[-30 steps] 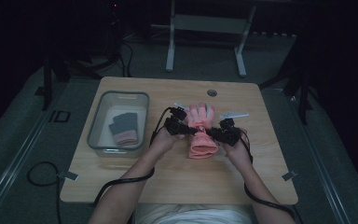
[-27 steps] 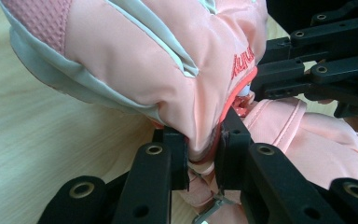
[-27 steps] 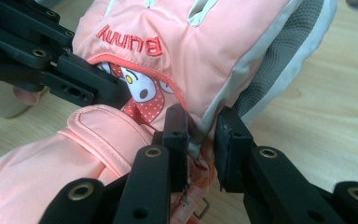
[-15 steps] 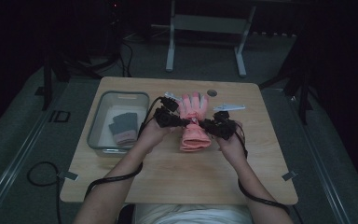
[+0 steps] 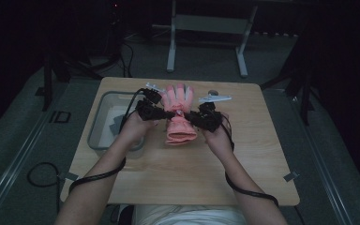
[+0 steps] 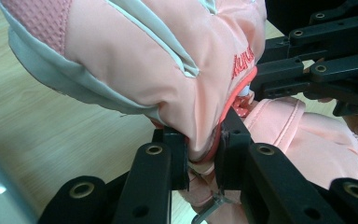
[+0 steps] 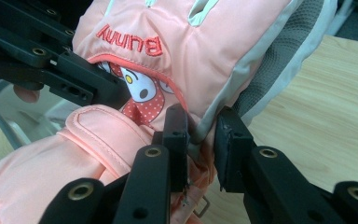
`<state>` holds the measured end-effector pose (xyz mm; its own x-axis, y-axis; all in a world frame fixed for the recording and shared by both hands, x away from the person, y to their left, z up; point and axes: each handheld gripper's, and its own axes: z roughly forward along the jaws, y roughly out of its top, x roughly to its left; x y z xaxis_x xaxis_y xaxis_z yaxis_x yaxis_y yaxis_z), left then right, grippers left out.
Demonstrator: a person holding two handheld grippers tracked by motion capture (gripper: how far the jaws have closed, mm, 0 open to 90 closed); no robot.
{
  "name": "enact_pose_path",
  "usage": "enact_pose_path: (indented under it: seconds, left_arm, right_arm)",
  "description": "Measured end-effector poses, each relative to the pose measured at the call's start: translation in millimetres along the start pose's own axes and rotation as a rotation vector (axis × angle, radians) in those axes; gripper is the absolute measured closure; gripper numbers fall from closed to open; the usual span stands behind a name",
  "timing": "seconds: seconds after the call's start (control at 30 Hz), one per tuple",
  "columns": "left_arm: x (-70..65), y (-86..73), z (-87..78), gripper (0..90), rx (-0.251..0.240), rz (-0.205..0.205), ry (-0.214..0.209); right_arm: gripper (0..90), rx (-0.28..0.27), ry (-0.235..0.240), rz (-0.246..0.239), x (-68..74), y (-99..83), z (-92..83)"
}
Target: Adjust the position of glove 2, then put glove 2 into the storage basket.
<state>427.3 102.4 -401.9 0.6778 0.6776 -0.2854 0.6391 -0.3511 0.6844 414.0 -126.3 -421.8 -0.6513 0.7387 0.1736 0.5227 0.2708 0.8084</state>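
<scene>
Gloves, pink and padded, are the work in hand. Going left to right in the high view: a clear bin with dark items inside sits at the worktop's nine o'clock edge; next to it the left gripper is clenched on the near side edge of the pink glove; the right gripper grasps the opposite side edge. The glove hangs between them, fingers pointing to twelve o'clock, cuff toward six o'clock, apparently lifted off the wood, though I cannot tell the clearance. In the left gripper view the left gripper pinches a fold of the shell at the seam, and a second pink piece, perhaps the glove's mate, lies just under it. In the right gripper view the right gripper bites the grey-trimmed edge beside the cartoon patch. My judgement: this is the carry step of a two-handed lift. The next move calls for both hands travelling together, keeping even tension, probably toward the bin at nine o'clock, then releasing together.
</scene>
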Motion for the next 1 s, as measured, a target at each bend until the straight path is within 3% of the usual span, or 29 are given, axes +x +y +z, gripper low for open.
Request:
enact_pose_path:
  seconds: [0.43,1.0]
  left_arm:
    - [25.3,-12.1,-61.4,77.2,-0.022,-0.035,0.084]
    - [70.7,-39.7,-116.6,77.2,-0.010,-0.115,0.183]
  right_arm:
    - [76.4,-0.019,0.067,-0.044,44.8,36.1,29.8]
    - [76.4,-0.010,0.170,-0.060,95.0,64.9,89.5]
